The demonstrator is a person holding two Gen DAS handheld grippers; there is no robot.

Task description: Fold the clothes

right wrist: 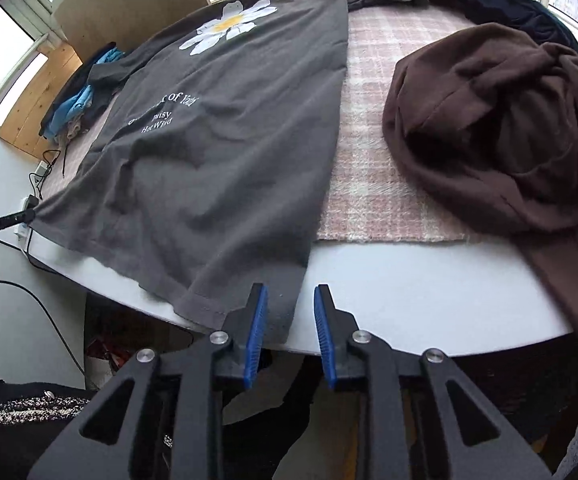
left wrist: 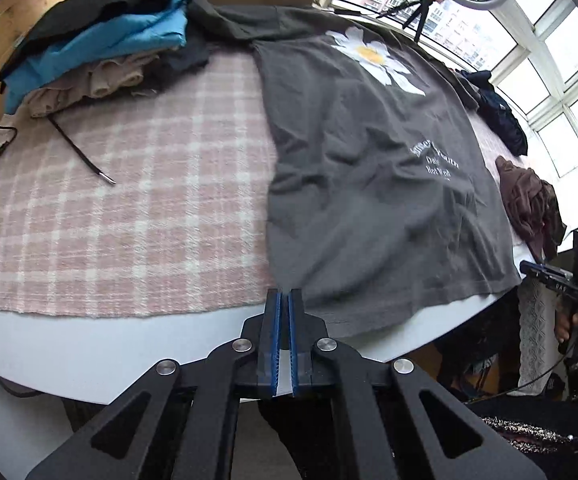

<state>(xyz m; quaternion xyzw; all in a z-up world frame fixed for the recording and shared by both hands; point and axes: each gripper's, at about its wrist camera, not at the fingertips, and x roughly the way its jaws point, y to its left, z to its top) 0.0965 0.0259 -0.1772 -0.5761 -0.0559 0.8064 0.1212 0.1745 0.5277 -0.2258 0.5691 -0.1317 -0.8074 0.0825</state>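
Two handheld grippers, each built of matte black angular arms with triangular cut-outs and round silver screw heads at the joints. The left gripper (left wrist: 283, 300) and right gripper (right wrist: 291, 296) both carry ridged blue pads (right wrist: 257, 332) inside black fingers. The person wears a dark tweed sleeve (right wrist: 21, 406) flecked with silver.
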